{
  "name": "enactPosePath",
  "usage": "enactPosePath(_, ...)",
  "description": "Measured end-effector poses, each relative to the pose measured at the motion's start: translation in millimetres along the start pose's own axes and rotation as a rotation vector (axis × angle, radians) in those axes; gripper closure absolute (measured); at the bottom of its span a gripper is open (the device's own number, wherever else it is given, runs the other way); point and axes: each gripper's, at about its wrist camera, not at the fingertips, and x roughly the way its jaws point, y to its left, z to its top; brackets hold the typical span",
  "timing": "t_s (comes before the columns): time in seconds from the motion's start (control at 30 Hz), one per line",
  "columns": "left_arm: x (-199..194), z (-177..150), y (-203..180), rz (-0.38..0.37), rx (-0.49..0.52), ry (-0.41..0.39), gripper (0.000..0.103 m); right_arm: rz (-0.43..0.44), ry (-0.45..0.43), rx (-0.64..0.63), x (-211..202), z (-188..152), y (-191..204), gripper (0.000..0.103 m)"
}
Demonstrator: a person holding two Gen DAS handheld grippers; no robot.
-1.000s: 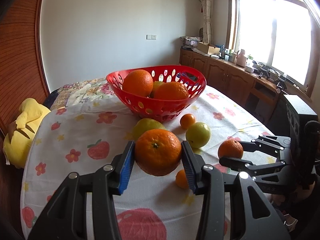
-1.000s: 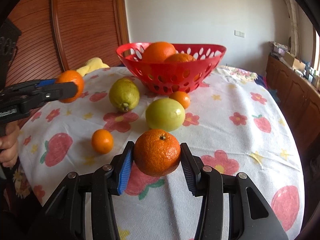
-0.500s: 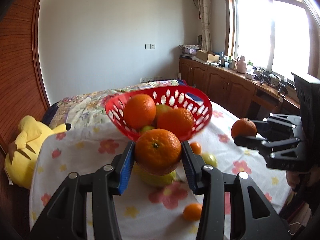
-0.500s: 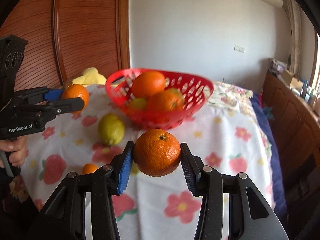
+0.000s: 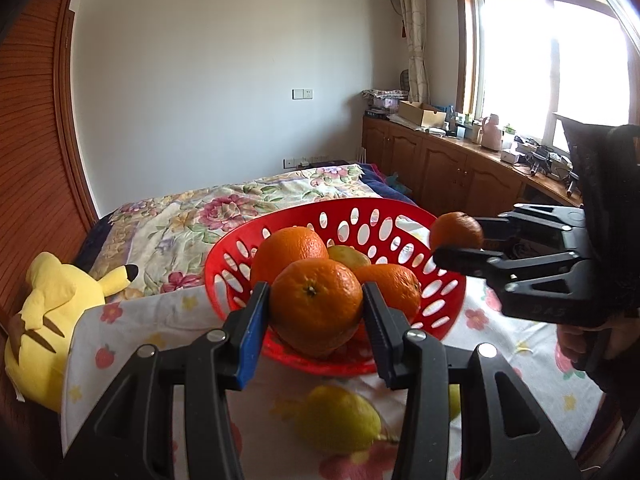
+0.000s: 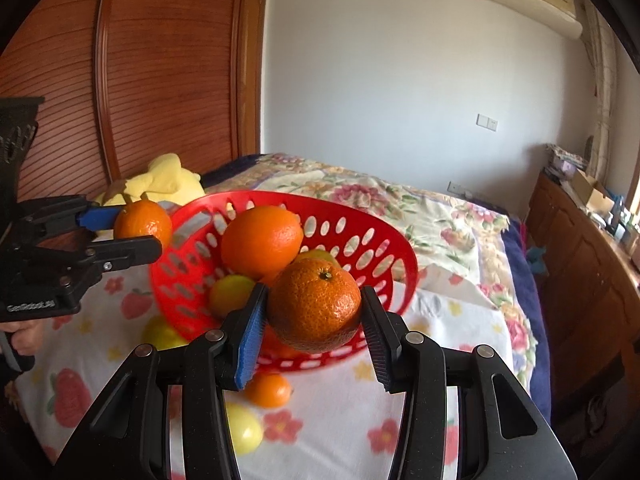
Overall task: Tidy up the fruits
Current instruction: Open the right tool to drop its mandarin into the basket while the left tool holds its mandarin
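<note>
Both tongs — left gripper (image 5: 316, 312), marked "GenRobot.AI", and right gripper (image 6: 314, 310) — each clamped on an orange (image 5: 315, 307) (image 6: 315, 305), red basket (image 5: 236, 284) just beyond.

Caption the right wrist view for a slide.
Right gripper holds an orange before the red basket of fruit; left gripper carries another.

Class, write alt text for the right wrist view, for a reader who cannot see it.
A black tool grips an orange in front of a red basket holding more fruit. At left a second tool holds a smaller orange. The basket sits on a flowered cloth with loose fruit.
</note>
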Motion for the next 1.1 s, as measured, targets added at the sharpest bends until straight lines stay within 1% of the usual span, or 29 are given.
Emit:
enactPosePath(0.13,15,1,2,-0.003,-0.001,0.010,0.058,0.011,0.025,0.009,25,3,-9,0.057)
enactPosePath(0.47,36,-1,5,-0.017,-0.010,0.032,0.058,0.019,0.038,0.029,48,9,-25,0.057)
enactPosePath(0.73,40,-2,5,-0.023,-0.012,0.040,0.058,0.008,0.058,0.008,67,15,-24,0.057)
enactPosePath(1.1,40,-5,3,-0.023,-0.011,0.046,0.058,-0.006,0.078,0.021,84,26,-33,0.057)
